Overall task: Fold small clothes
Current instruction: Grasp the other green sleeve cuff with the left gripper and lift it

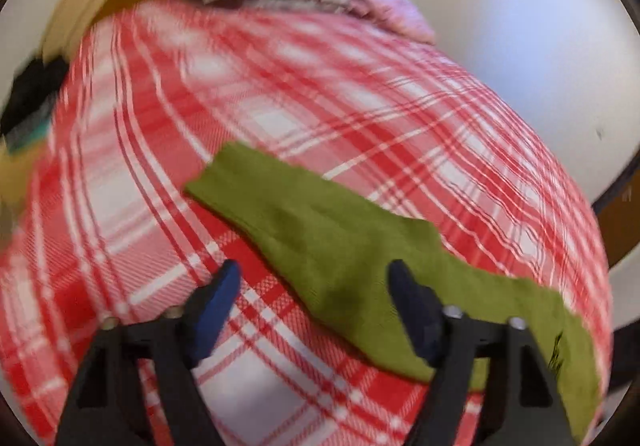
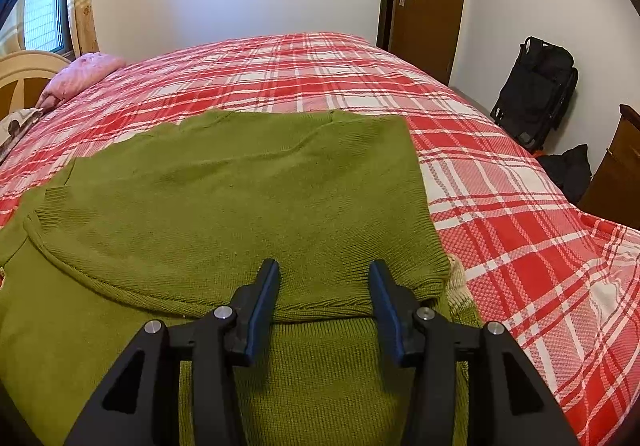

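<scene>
Sweater [image 2: 240, 198], green knit, partly folded on plaid bedspread [image 2: 500, 182]. Soft, limp, moderately heavy; I judge the ribbed folded edge best for gripping. My left gripper [image 1: 314, 298] and right gripper [image 2: 324, 294]: both spread, holding nothing.

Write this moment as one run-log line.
green sweater: partly folded on plaid bed | left gripper: open, empty | right gripper: open, empty
</scene>
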Motion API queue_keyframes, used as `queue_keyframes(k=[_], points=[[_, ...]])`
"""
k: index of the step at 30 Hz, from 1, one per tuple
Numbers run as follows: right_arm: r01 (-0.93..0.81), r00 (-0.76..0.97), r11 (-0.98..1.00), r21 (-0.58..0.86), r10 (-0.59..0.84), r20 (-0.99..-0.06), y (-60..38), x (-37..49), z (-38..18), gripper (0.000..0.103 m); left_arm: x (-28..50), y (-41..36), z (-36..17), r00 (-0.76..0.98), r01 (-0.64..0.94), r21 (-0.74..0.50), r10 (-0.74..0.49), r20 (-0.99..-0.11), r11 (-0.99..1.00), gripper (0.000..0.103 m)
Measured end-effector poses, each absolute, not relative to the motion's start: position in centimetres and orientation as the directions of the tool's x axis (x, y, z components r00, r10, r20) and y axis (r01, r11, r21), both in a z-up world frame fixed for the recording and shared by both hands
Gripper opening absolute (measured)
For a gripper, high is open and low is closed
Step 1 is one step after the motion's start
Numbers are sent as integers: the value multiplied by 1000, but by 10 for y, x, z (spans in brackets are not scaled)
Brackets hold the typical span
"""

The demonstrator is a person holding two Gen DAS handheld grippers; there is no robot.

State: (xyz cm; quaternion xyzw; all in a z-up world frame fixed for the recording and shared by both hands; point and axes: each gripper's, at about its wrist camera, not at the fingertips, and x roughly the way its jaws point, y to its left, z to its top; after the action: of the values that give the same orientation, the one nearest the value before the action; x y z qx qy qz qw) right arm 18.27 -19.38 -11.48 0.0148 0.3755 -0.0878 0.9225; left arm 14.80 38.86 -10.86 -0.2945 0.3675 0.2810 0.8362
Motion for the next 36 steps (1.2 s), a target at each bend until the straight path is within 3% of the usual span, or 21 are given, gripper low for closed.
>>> queue_keyframes(k=[8, 12, 13, 16, 20, 26, 36], points=[[174, 702, 984, -48, -158, -694, -193, 183, -116, 49, 163, 394, -123, 585, -703, -354, 220, -781, 617, 68], [173, 703, 984, -46, -156, -694, -193, 183, -116, 49, 164, 401, -129, 600, -708, -382, 220, -770, 595, 24], [172, 703, 984, -46, -156, -694, -193, 183, -116, 49, 167, 404, -130, 600, -706, -383, 217, -770, 596, 18], [172, 703, 984, -46, -155, -694, -193, 183, -116, 49, 164, 407, -130, 617, -691, -399, 205, -760, 603, 11], [172, 704, 984, -44, -154, -693, -193, 183, -116, 49, 167, 400, -116, 629, -677, -382, 224, -745, 629, 10], [172, 706, 984, -40, -151, -692, -194, 183, -116, 49, 178, 343, -58, 714, -571, -280, 299, -633, 771, 10], [168, 712, 985, -25, -139, -688, -195, 182, -117, 50, 206, 206, -25, 809, -310, -132, 188, -556, 942, 10]])
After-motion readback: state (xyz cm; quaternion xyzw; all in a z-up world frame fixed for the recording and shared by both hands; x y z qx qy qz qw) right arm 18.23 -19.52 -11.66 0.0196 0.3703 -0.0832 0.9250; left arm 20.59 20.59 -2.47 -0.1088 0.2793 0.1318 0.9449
